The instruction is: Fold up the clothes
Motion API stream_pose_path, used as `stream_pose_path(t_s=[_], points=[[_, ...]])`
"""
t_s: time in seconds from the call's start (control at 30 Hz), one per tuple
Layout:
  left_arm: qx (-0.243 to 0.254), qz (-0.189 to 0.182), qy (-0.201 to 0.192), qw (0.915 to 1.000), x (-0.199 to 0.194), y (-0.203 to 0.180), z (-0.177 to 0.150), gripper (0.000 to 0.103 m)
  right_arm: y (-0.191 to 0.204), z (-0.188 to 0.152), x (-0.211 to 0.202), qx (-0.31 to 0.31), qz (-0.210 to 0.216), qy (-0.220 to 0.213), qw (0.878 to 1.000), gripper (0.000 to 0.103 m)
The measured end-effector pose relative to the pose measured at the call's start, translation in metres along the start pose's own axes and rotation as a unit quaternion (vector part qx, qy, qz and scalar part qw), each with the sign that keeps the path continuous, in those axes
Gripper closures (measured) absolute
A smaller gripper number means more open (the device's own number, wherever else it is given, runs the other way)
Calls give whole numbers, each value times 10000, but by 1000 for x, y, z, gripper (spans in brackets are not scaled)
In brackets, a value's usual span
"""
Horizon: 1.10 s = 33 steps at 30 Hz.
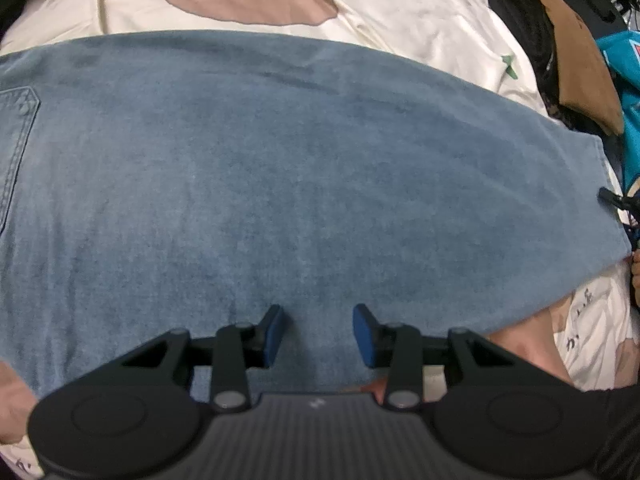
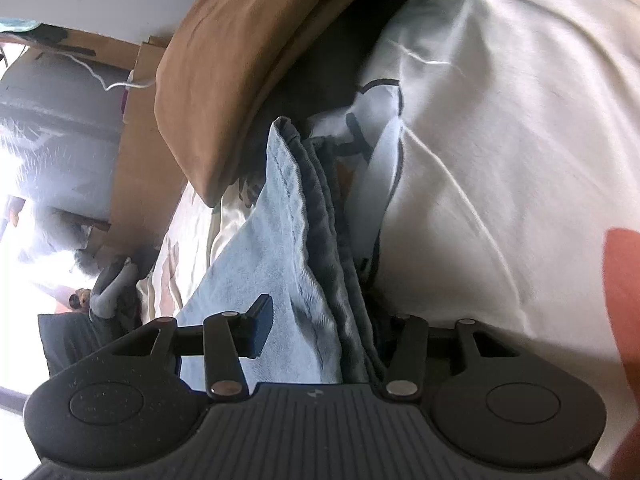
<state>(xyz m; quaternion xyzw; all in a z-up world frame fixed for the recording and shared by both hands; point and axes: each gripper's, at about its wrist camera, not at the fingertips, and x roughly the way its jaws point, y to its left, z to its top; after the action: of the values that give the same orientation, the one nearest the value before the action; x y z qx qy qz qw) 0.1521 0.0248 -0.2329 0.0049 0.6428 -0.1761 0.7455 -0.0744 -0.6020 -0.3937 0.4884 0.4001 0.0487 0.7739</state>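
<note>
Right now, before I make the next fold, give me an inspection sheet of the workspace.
Surface: bed sheet, cream with a bear print.
Job's things: jeans spread flat; their bunched hem edge runs between the right tongs' jaws.
Clutter: brown cushion, dark fabric under it, turquoise item, white garment beside the hem.
Grippers: left tongs open over the denim, nothing between the pads; right tongs, only one pad visible, grip cannot be told.
Cables: thin white cord by the cardboard.
Surroundings: cardboard, glaring window light, details washed out.
</note>
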Motion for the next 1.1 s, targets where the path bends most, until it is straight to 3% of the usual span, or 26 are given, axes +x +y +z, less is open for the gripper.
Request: stream_pose_path(t_s=[0.1,0.23,0.27,0.47,0.7,0.8,0.93,1.1], points=[[-32,-33,-41,10000,-4,3,-1,62,12,-1,3,-250,-82,87,9996,59],[-82,10,-59,9999,-6,7,-3,62,25,-3,9,-470,-124,195,9986,93],[-92,28,-65,9999,-6,8,-3,62,29,-4,9,-546,-172,217,9981,94],[-94,9,-122,9999,-9,14,-7,62,49,-1,7,-817,-250,475,9952,94],[-114,-13,-140,9998,-5,14,-6,62,36,11,23,-605,-619,842,9927,91],[-140,-41,-143,9998,-5,16,-5,62,37,10,24,-668,-640,859,9920,91],[-115,-160,-127,9997,-6,15,-4,63,52,7,20,-1016,-897,842,9872,101],[72,-246,-100,9996,-9,10,-8,66,80,8,2,-1130,-1022,638,9863,101]])
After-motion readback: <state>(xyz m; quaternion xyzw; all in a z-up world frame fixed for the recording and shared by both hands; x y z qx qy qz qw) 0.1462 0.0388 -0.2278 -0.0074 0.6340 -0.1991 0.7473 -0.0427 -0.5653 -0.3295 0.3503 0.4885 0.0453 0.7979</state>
